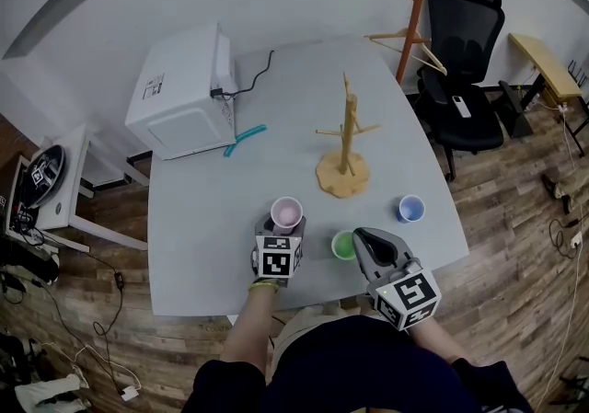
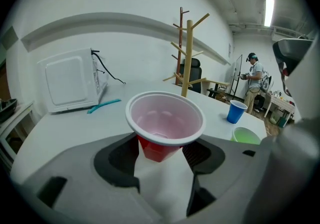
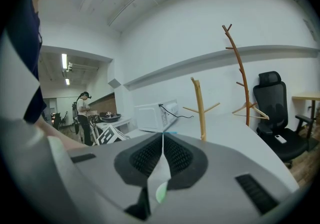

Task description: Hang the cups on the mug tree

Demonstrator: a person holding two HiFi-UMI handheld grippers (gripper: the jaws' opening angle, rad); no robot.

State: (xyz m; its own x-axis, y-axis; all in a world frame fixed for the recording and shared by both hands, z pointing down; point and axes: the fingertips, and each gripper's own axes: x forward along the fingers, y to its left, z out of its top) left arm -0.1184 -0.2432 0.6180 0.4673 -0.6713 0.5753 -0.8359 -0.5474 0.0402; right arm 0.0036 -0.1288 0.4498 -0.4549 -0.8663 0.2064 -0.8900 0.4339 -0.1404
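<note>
A red cup with a white inside [image 1: 286, 212] [image 2: 165, 118] sits upright between the jaws of my left gripper [image 1: 286, 225] [image 2: 162, 150], whose pads press its lower wall on both sides; it hangs slightly above the grey table [image 1: 202, 218]. My right gripper [image 1: 361, 235] [image 3: 162, 138] is shut and empty, just right of a green cup [image 1: 343, 245] [image 2: 246, 135]. A blue cup [image 1: 410, 209] [image 2: 236, 111] stands further right. The wooden mug tree [image 1: 345, 149] [image 2: 187, 58] [image 3: 200, 108] rises beyond the cups with bare pegs.
A white microwave [image 1: 184, 89] with a black cable stands at the table's far left, a teal tool [image 1: 245, 139] beside it. A black office chair [image 1: 465, 62] and a wooden coat stand [image 1: 419, 6] are off the right edge. Another person [image 2: 252, 76] stands far back.
</note>
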